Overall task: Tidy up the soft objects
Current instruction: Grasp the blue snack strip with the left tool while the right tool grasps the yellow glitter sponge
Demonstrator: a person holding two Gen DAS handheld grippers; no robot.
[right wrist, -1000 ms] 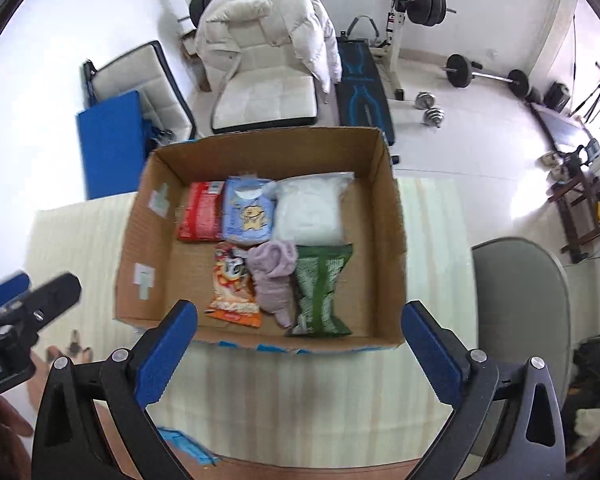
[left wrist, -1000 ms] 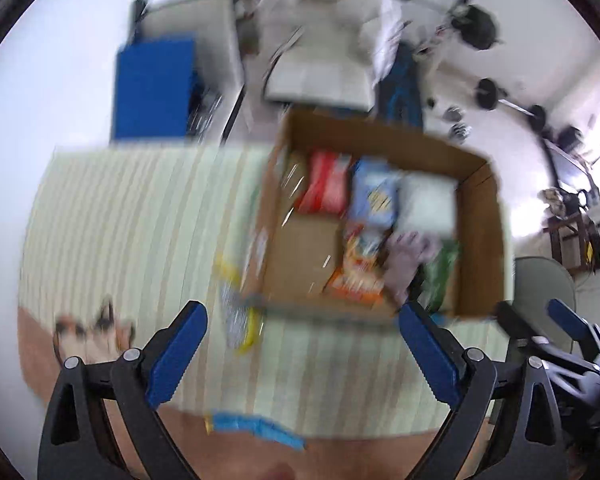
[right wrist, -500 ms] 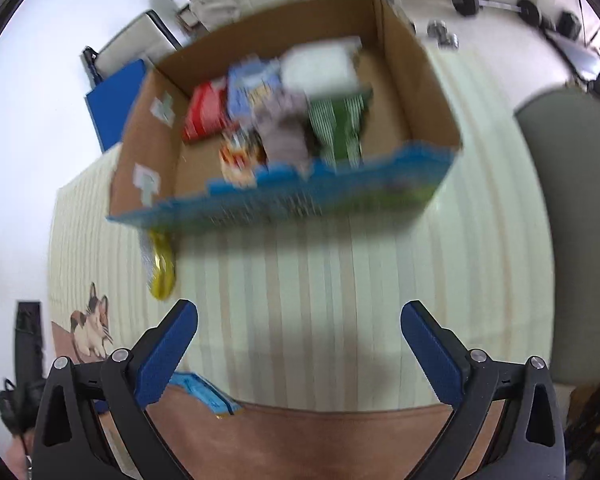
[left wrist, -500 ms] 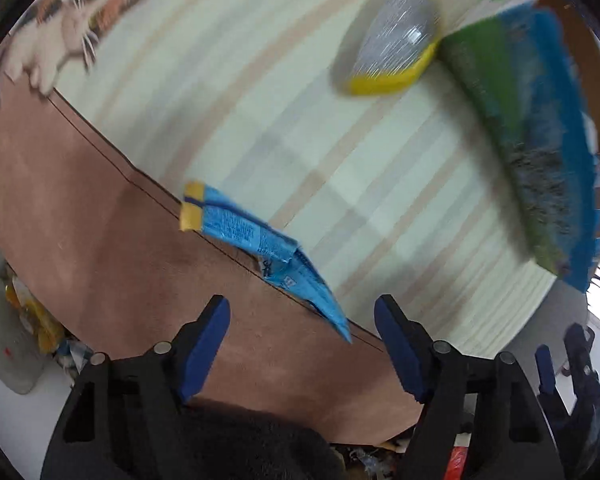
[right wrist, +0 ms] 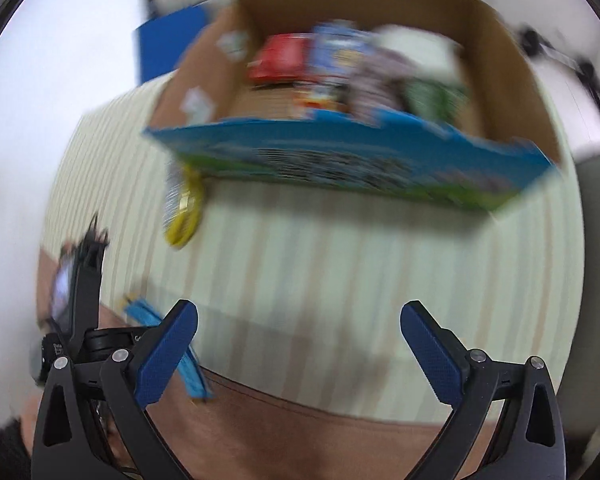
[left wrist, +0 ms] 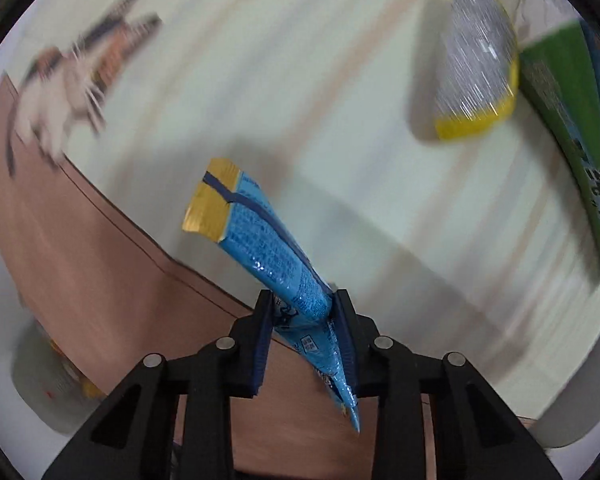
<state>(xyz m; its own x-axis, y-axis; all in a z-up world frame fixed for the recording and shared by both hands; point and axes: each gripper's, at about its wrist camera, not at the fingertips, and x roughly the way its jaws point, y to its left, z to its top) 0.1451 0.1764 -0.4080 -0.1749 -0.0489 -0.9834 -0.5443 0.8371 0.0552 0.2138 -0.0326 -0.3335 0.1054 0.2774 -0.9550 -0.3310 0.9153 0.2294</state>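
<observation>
Two hand-held grippers, one cardboard box [right wrist: 496, 60], one blue packet [left wrist: 268, 256], one silver-and-yellow packet [left wrist: 476, 76] and one cat-print mat [left wrist: 260, 80]; the blurred box contents cannot be counted.

Seen through heavy blur: right gripper [right wrist: 299, 332] spread wide over striped cloth [right wrist: 340, 272]. Farther off, cardboard box [right wrist: 508, 76] packed with soft packets [right wrist: 284, 60]. Left of its near corner, silver-and-yellow pouch [right wrist: 182, 212]. At near left, left gripper [right wrist: 86, 300] beside blue packet [right wrist: 168, 344].
</observation>
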